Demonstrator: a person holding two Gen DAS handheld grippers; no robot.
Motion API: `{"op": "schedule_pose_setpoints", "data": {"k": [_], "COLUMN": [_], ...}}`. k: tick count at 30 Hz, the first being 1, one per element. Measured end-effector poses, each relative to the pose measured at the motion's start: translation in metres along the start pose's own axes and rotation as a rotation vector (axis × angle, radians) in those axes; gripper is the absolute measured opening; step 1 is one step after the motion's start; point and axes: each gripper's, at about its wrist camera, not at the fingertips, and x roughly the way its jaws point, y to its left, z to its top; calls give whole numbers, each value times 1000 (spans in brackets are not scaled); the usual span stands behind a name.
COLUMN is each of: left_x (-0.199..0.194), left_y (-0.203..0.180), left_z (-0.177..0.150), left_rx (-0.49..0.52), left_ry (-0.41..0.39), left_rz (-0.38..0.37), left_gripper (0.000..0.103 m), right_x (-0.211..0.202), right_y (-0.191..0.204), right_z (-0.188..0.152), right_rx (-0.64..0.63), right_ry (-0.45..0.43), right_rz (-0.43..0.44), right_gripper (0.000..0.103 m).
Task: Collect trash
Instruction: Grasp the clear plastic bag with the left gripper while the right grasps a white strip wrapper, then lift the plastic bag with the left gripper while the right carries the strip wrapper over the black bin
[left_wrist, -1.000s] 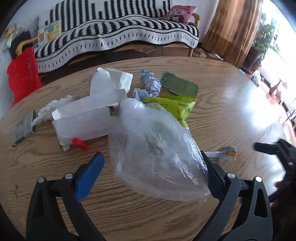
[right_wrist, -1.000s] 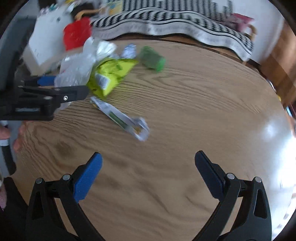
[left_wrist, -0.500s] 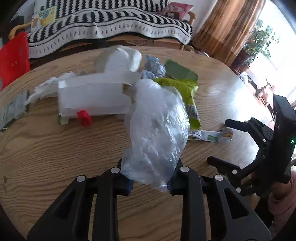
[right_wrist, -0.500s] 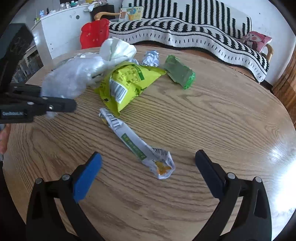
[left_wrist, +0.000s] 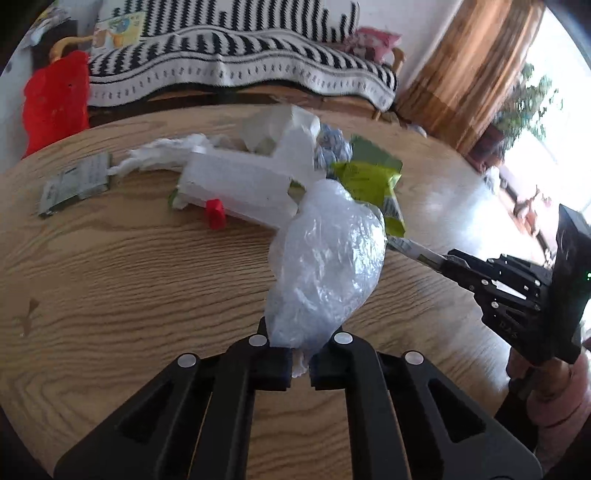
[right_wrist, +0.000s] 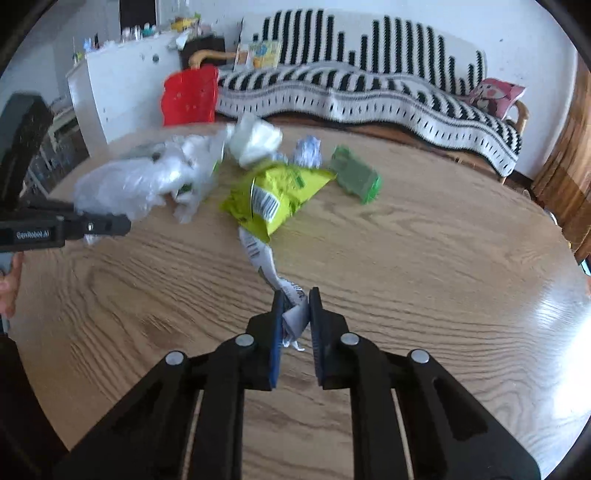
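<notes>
I have my left tongs (left_wrist: 301, 363) clamped on the clear plastic bag (left_wrist: 325, 262), lifted off the desk (left_wrist: 129, 288). My right tongs (right_wrist: 295, 314) have just closed on the long crumpled wrapper (right_wrist: 258, 254). Still lying there: the yellow-green snack bag (right_wrist: 277, 199), green packet (right_wrist: 356, 177), white carton (left_wrist: 240, 184) and foil ball (right_wrist: 308, 151). I judge collecting barely begun.

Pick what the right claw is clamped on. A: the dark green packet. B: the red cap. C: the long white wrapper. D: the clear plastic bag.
C: the right claw pinches one end of the long white wrapper, whose other end reaches toward the yellow-green chip bag.
</notes>
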Motion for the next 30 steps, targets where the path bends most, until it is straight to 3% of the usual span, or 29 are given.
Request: {"op": "schedule_pose_setpoints", "data": {"k": [8,14,18,21,29,30], "left_x": [-42,-45,-51,-30,19,26], "left_y": [30,26,8,-9,-21,-20], "left_z": [4,9,11,5,-10,-13], "left_rx": [-149,-156,-116,-76,-8,-4], "left_ry": [-168,-186,-199,-72,149,179], "left_rz": [3,-64,-170,-282,-158,-143], "left_gripper": [5,5,5,5,7,15], "right_x": [-51,-42,-36,-31,-25,-23], "right_y": [-44,-50,-47,-47,-50,-50], "right_z": [-5,-9,-6,-5,-4,-5], "right_rx": [212,208,206,202,212,208], "right_ry": [-186,-134,-115,-104,-88,-80], "right_rz": [-38,-50,-35,-38,-38,-36], "right_gripper": [14,14,14,14,14,14]}}
